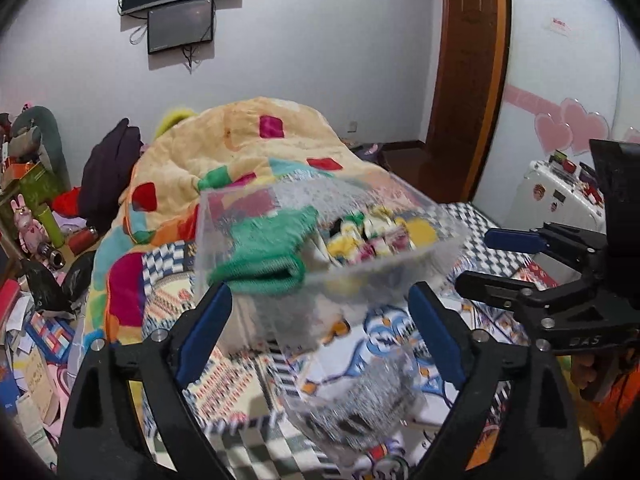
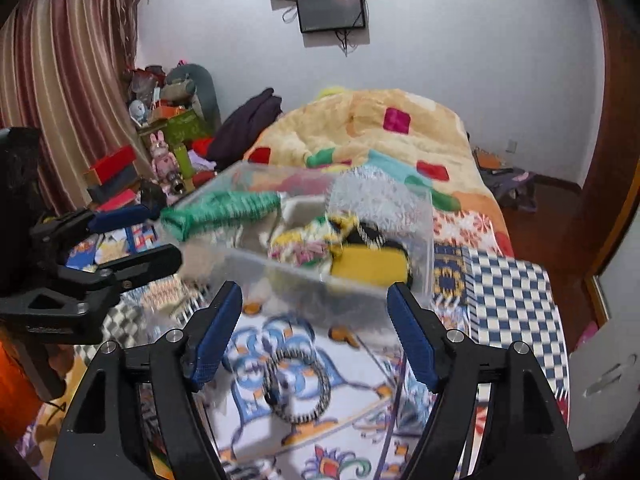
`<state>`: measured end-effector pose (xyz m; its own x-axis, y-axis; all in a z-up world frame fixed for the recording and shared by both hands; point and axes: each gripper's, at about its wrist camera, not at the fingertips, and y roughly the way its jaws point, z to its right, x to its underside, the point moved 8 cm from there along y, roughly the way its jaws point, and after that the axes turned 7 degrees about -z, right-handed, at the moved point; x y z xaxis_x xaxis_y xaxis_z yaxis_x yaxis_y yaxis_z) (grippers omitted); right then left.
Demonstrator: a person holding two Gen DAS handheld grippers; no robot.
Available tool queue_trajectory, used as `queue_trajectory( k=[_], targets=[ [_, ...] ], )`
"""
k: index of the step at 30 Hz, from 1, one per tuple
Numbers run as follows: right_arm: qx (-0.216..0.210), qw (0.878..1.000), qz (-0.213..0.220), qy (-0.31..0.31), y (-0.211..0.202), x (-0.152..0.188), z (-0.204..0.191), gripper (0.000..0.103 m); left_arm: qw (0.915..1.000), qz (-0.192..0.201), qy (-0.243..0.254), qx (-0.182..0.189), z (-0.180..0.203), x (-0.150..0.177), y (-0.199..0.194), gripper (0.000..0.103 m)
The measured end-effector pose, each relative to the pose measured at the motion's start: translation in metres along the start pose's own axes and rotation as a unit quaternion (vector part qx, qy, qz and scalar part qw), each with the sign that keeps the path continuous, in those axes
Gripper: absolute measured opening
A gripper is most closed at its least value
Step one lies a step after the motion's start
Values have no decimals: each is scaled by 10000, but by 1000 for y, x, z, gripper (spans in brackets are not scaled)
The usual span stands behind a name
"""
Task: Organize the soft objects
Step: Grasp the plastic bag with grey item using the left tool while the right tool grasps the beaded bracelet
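A clear plastic box [image 1: 416, 258] [image 2: 256, 258] stands on the patterned bed. A green knitted sock [image 1: 268, 252] [image 2: 218, 210] hangs over its left rim, and several yellow, black and pink socks [image 1: 380, 234] [image 2: 340, 248] lie inside. My left gripper [image 1: 320, 308] is open, its blue pads either side of the box's near wall, holding nothing. My right gripper [image 2: 314, 316] is open and empty in front of the box. Each gripper shows in the other view: the right [image 1: 476, 258], the left [image 2: 136, 234], both with jaws apart.
A yellow patchwork blanket [image 1: 248, 148] [image 2: 360, 128] is heaped behind the box. The bedside at left is cluttered with boxes, toys and bottles [image 2: 168, 148]. A white cabinet [image 1: 560, 204] stands at right. A wooden door [image 1: 464, 80] and a wall screen [image 2: 332, 10] lie beyond.
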<state>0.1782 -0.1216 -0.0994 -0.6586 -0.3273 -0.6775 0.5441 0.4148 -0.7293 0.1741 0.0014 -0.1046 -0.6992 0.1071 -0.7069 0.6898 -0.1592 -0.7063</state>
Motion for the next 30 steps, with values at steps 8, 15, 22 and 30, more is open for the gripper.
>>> queue_trajectory(
  k=[8,15,22,30],
  targets=[
    [-132,9982,-561,142,23,42,2,72,9972,-692,-94,250,13,47,25,91],
    [-224,9947,-1004,37,46,61,-7,72,9945,-913,-306,415,13,68,39,91],
    [-171,9949,-991,-73,47,61,-11,40,9933,-835,-451,663,16,68,42,62],
    [-146,9962,-854,-97,45,60,-12,9,9952,-651,-386,622,14,60,32,38]
  ],
)
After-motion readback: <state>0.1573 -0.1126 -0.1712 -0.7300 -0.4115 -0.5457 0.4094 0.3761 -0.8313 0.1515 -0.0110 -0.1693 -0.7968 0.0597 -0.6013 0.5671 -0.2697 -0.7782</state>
